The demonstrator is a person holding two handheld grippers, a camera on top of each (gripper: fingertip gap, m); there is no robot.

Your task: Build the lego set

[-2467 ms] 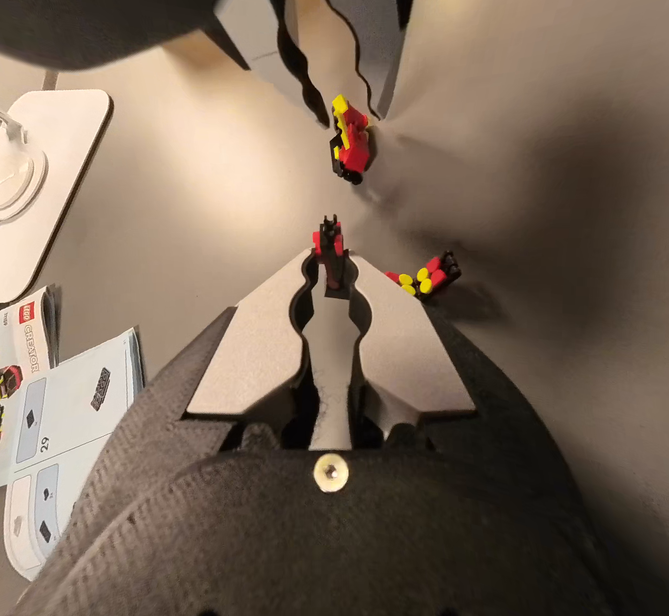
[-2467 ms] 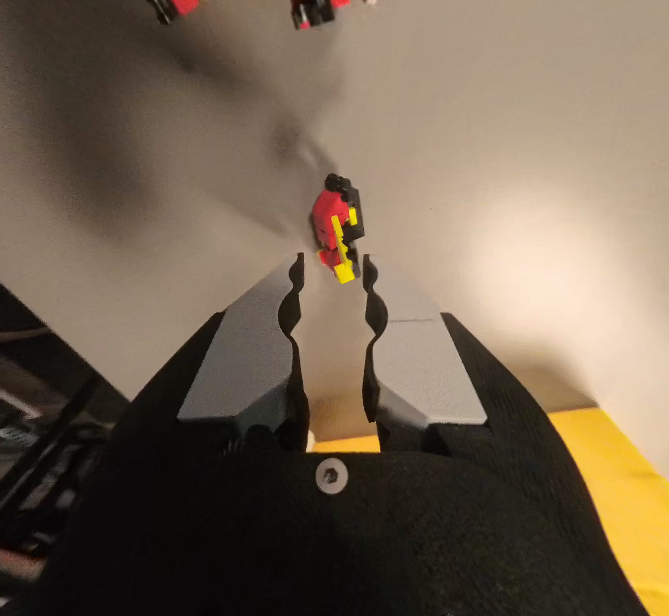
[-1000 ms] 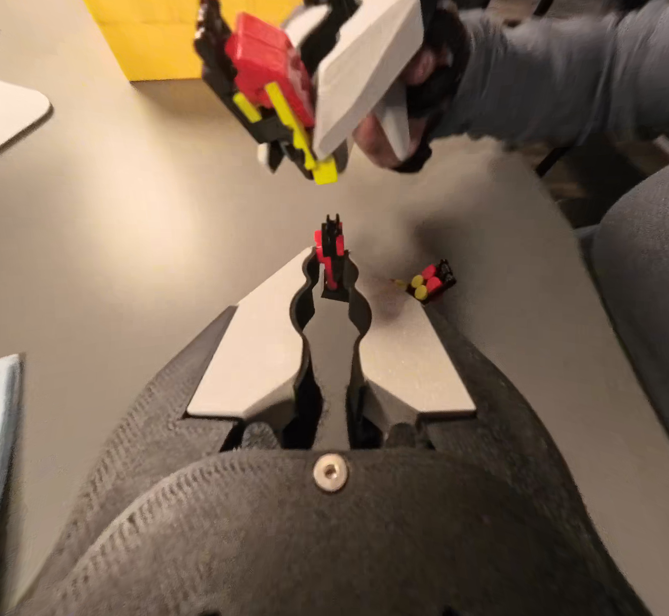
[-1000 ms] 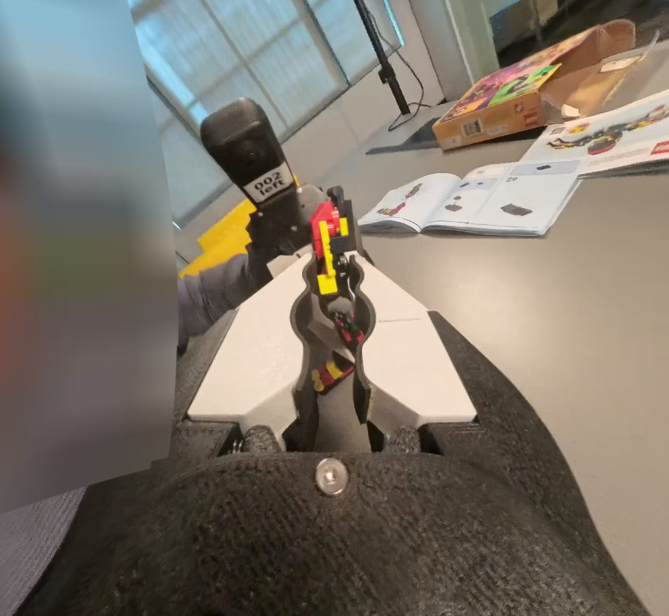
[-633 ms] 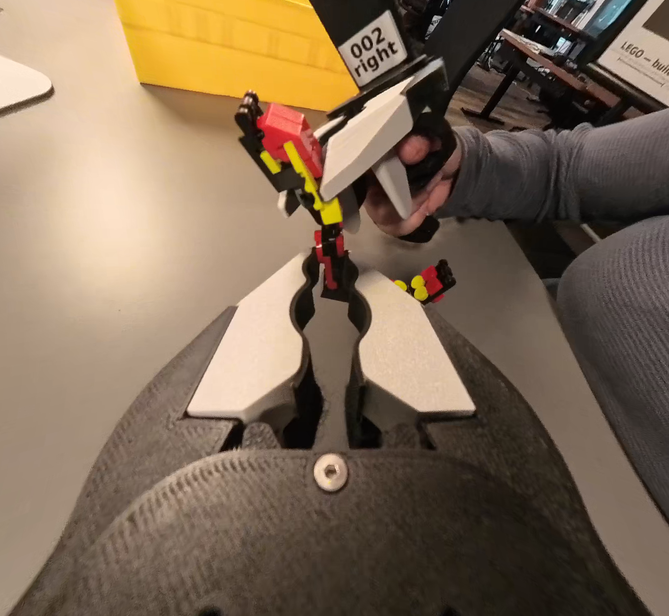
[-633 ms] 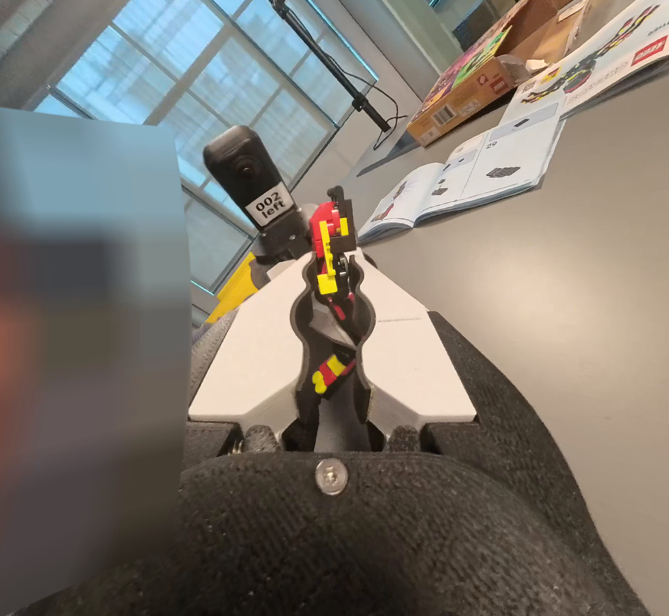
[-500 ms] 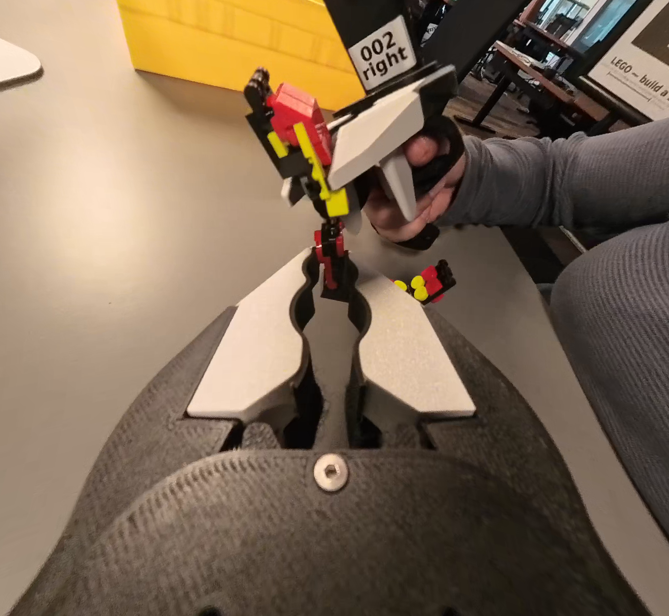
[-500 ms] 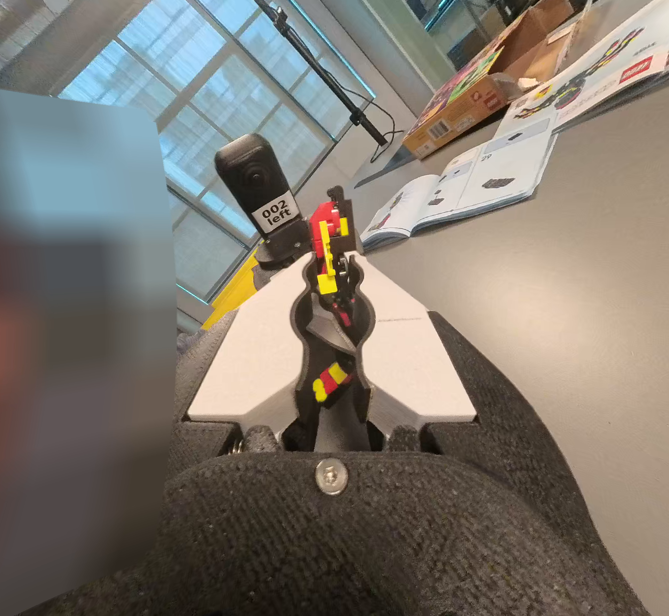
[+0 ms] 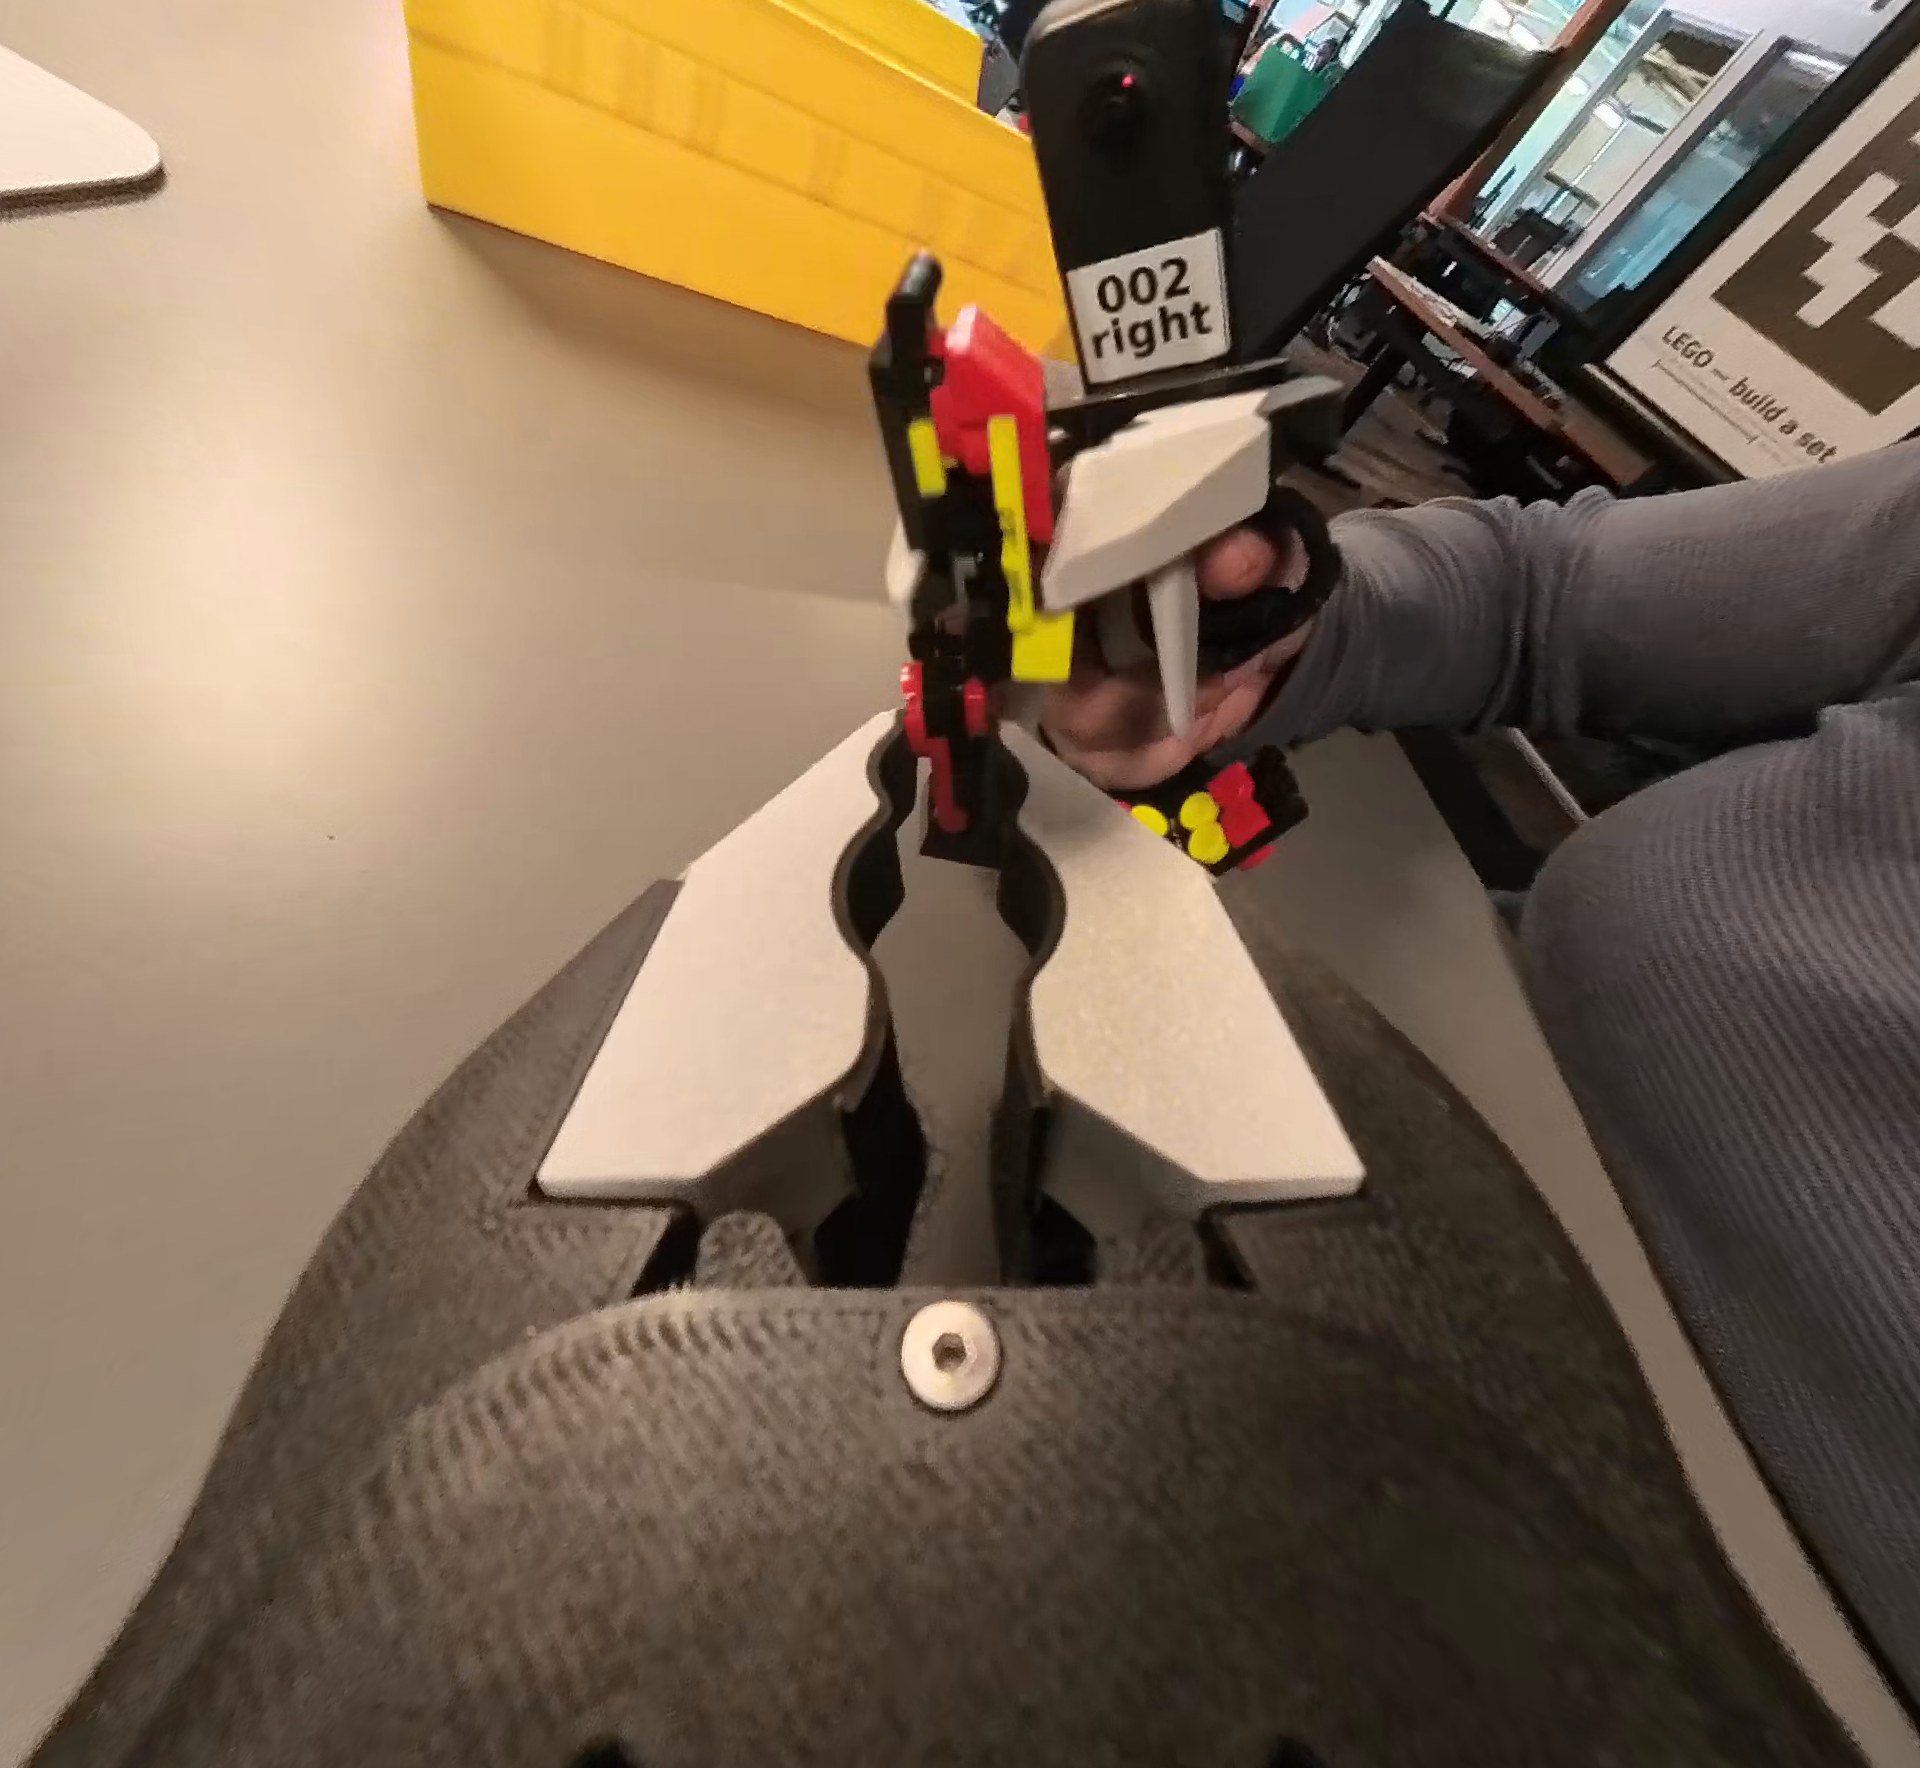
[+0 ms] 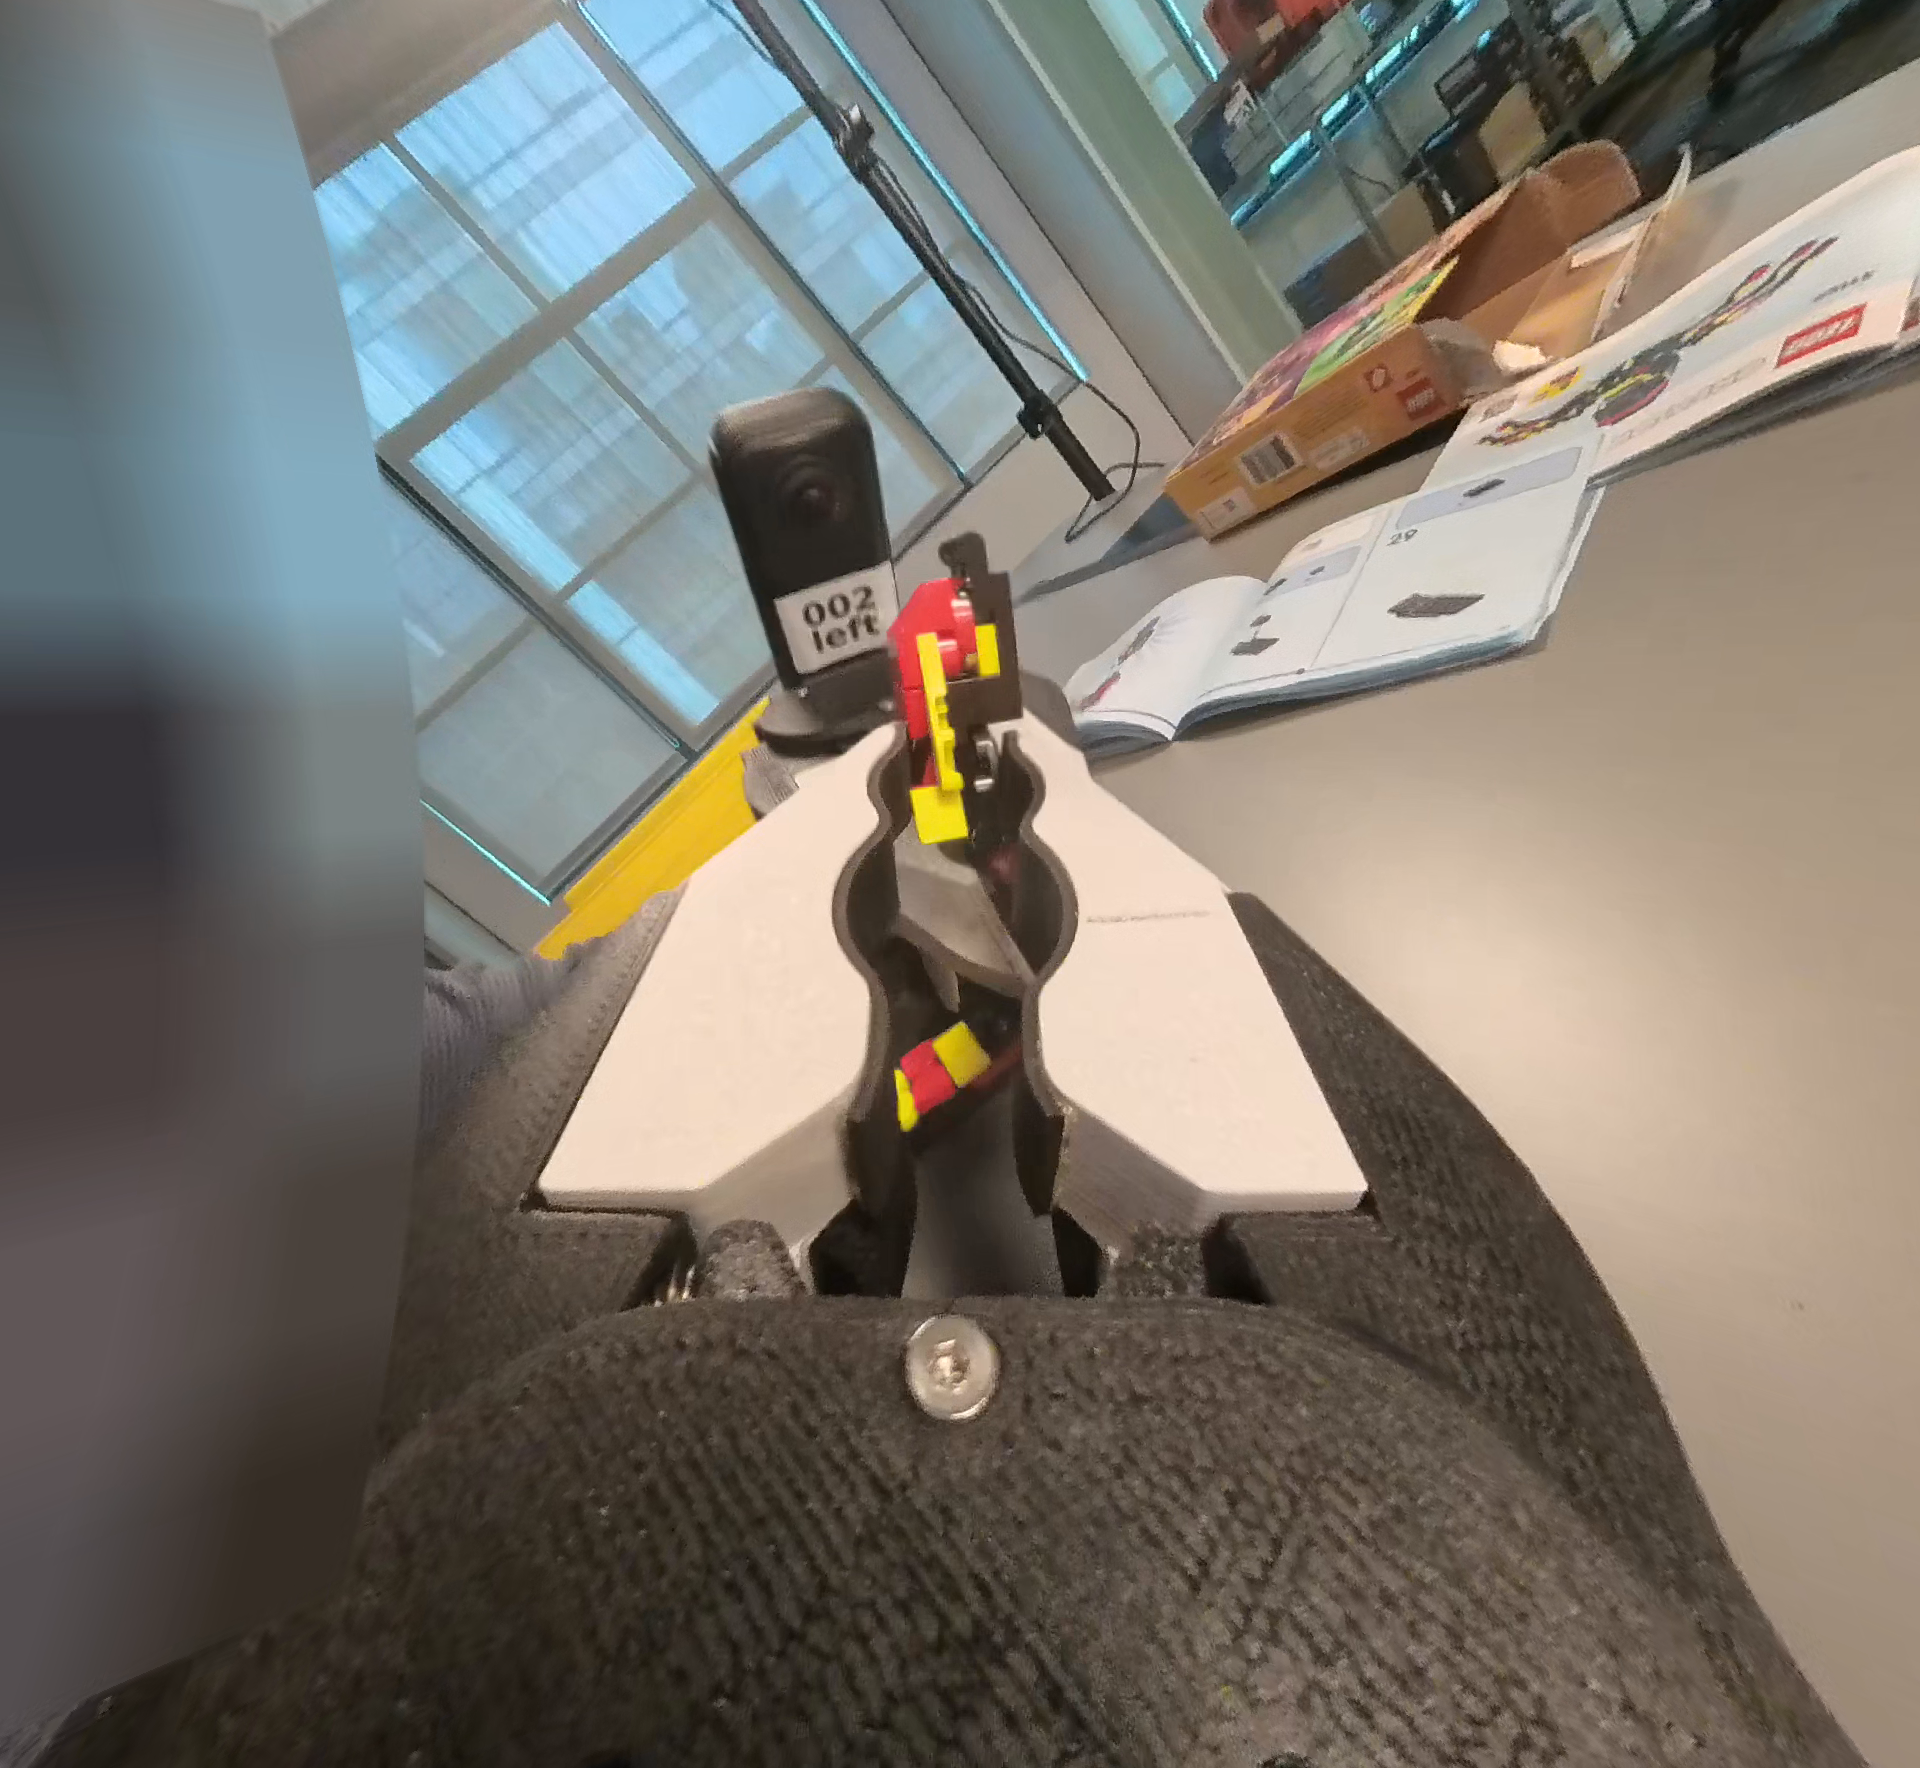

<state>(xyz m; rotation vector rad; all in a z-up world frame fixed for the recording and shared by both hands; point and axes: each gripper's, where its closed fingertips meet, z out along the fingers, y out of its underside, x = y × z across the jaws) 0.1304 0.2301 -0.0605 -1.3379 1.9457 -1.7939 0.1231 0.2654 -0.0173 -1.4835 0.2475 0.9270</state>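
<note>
My left gripper (image 9: 951,788) is shut on a small red and black lego piece (image 9: 945,752) and holds it up above the table. My right gripper (image 10: 951,783) is shut on a bigger red, yellow and black lego assembly (image 10: 948,679). In the left wrist view that assembly (image 9: 977,492) hangs right above the small piece, its lower end touching or nearly touching it. A third red, yellow and black lego part (image 9: 1221,809) lies on the table (image 9: 312,575) below the right hand; it also shows between my right fingers (image 10: 935,1074).
A yellow bin (image 9: 675,108) stands at the far side of the table. Open instruction booklets (image 10: 1403,617) and a cardboard lego box (image 10: 1382,399) lie at the right in the right wrist view. A person's sleeve and leg (image 9: 1714,939) are at the table's right edge. About 5 cm separates my left fingertips from my right.
Both grippers rose off the table and turned to face each other. The right gripper closed on the bigger assembly and brought it down onto the small piece in the left gripper.
</note>
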